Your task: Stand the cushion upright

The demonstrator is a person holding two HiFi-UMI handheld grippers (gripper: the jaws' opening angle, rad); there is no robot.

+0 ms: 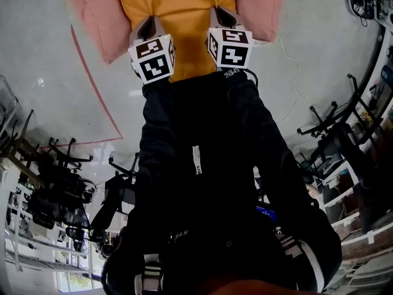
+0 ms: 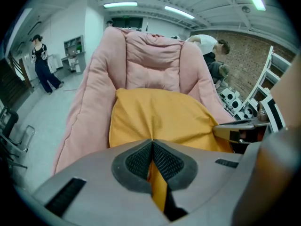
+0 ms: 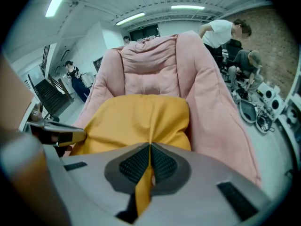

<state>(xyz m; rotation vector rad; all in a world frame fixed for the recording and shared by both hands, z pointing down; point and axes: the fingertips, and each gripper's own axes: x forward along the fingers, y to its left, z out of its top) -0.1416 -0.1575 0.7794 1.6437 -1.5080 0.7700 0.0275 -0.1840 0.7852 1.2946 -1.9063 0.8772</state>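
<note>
While yellow cushion (image 1: 177, 23) lies on pink padded lounger (image 1: 92, 17), left gripper (image 1: 149, 26) and right gripper (image 1: 222, 16) each pinch its near edge, jaws clamped tight on fabric; two-point hold likely meant for tipping it upright evenly.

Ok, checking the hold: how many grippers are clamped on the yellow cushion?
2. The left gripper pinches the near edge of the yellow cushion at its left, the right gripper at its right.
</note>
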